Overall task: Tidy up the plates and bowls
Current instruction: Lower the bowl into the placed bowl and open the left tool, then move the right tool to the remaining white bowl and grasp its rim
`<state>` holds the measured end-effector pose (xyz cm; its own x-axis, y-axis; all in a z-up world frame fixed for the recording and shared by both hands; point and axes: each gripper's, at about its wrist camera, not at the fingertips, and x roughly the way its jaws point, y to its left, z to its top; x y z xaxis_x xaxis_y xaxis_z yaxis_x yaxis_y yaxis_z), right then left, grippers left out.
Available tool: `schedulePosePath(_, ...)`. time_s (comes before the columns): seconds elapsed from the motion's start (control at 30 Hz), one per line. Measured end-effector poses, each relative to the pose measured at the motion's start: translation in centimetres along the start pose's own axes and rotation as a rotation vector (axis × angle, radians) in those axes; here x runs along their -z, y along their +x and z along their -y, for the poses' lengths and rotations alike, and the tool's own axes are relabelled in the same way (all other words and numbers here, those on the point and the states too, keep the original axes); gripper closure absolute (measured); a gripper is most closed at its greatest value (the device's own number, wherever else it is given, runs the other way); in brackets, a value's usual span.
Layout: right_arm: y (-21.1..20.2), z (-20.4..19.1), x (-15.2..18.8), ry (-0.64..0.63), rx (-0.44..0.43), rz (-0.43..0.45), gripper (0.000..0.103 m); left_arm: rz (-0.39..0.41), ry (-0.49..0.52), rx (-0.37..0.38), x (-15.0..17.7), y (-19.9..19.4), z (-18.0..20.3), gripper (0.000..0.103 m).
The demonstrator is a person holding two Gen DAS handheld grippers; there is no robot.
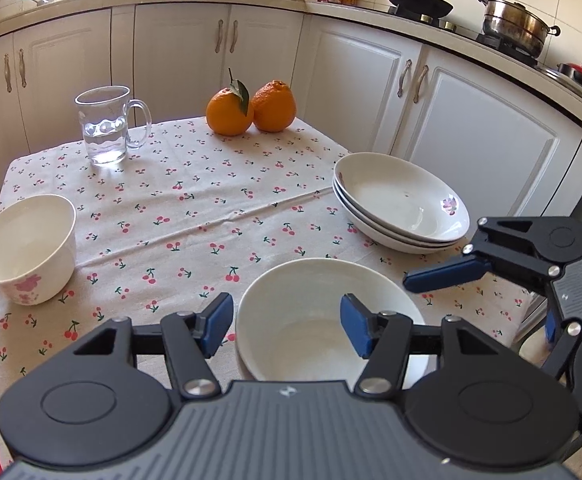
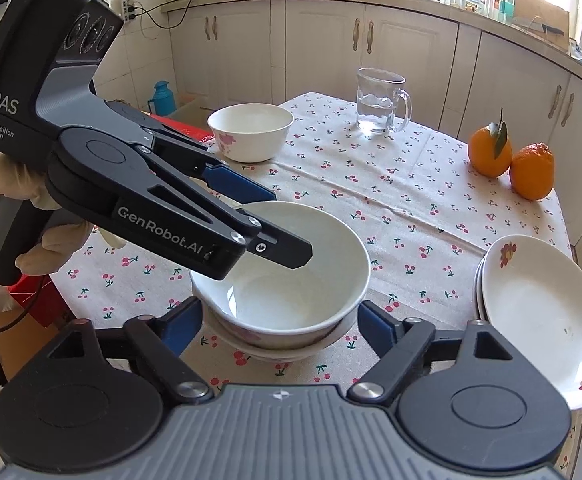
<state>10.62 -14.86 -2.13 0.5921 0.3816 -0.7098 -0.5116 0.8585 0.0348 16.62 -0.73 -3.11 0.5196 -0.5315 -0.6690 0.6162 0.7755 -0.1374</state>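
On the table (image 1: 211,200), a bowl (image 1: 315,320) sits nested in another at the near edge. A stack of plates (image 1: 403,204) lies to its right, a single bowl (image 1: 27,248) far left. Behind stand a glass mug (image 1: 105,124) and two oranges (image 1: 251,108), touching each other.

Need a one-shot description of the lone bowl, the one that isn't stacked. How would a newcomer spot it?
Start at the table with the cherry-print cloth. On the side away from the stack of plates, near the cloth's edge, the lone bowl stands by itself. Unlike the stacked bowls between the grippers, it is single, deep, with pink flowers on its outer wall.
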Motion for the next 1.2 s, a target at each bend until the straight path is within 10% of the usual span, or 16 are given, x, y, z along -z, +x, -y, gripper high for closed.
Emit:
schedulePosePath(0.63,-1.7,-0.5,-1.5,-0.004,0.03,0.041,0.0,0.096,-0.005,-0.157,3.9,-5.7,-2.7,0.019)
schedulePosePath(1.2,4.3,-1.9,-12.5,-0.149,-0.062,-0.006,0.0,0.129,-0.09,-0.394,3.7,-3.7,-11.5,0.016)
